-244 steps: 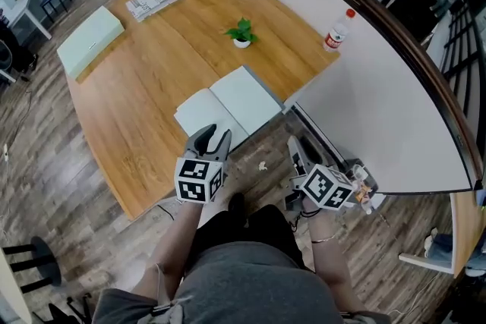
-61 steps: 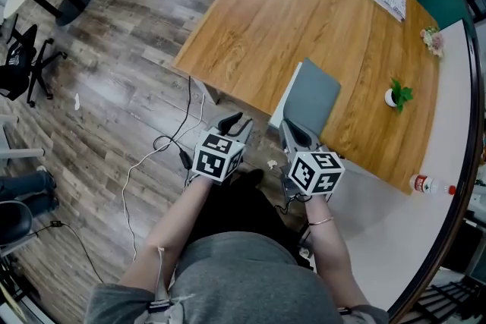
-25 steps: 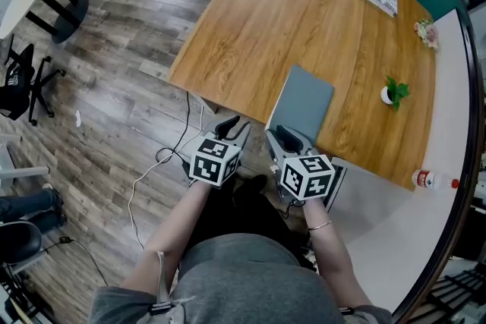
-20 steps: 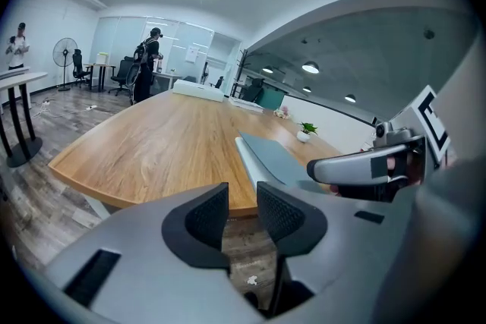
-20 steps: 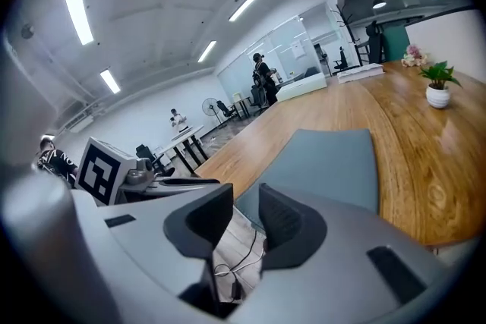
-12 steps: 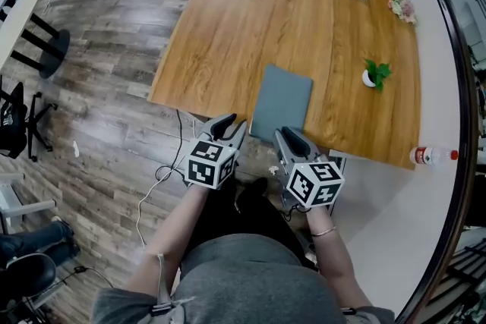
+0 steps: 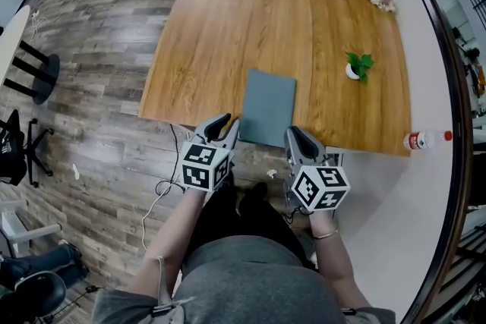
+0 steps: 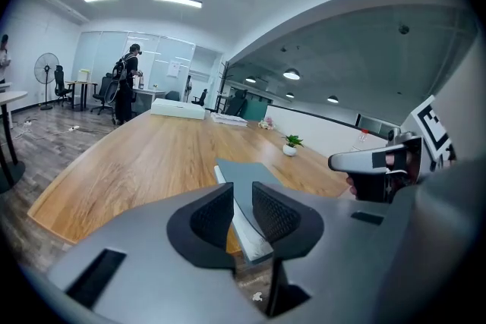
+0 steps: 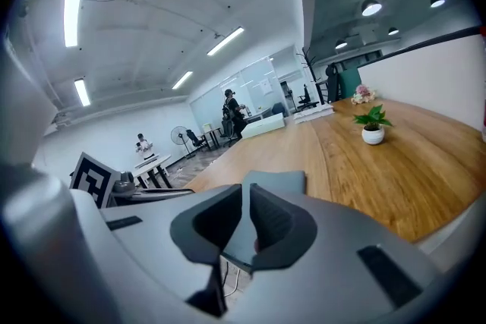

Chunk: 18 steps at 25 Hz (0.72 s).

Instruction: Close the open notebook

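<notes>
At the near edge of the counter, the notebook now lies shut, no longer open. The left gripper and right gripper hang just short of it, jaws closing on nothing. The task looks done.

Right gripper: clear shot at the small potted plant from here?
Probably yes. The right gripper, jaws closing on nothing, hovers at the near edge of the table; only bare wood lies between it and the potted plant. The notebook sits left of that line.
</notes>
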### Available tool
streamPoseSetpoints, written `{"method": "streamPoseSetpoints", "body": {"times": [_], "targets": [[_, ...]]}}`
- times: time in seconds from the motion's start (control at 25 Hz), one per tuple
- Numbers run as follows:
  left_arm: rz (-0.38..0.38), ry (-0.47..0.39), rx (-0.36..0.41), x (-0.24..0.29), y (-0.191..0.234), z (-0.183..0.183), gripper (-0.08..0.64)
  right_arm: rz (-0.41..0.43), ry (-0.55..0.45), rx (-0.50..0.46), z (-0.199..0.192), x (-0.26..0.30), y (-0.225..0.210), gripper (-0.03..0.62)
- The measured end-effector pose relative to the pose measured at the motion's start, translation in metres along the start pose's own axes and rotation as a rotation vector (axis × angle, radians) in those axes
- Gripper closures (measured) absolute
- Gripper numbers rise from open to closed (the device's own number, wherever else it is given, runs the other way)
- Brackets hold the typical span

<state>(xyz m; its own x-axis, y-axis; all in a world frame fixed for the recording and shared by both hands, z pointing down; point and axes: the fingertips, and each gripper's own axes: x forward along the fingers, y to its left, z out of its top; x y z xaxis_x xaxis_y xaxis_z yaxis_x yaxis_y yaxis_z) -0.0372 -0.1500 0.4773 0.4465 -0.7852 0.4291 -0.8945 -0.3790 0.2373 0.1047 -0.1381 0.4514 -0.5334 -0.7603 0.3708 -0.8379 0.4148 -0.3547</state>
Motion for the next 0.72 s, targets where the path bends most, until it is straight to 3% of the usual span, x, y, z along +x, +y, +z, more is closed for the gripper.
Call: {"method": "streamPoseSetpoints", "body": {"times": [0.2, 0.72], "targets": [[-0.009, -0.02, 0.024, 0.0, -0.004, 0.01, 0.497, -0.067, -0.044, 0.02, 0.007, -0.016, -0.016, 0.584], [-0.035, -0.039, 0.056, 0.008, -0.02, 0.023, 0.518, -0.162, -0.148, 0.053, 0.025, -0.057, -0.048, 0.589]]}}
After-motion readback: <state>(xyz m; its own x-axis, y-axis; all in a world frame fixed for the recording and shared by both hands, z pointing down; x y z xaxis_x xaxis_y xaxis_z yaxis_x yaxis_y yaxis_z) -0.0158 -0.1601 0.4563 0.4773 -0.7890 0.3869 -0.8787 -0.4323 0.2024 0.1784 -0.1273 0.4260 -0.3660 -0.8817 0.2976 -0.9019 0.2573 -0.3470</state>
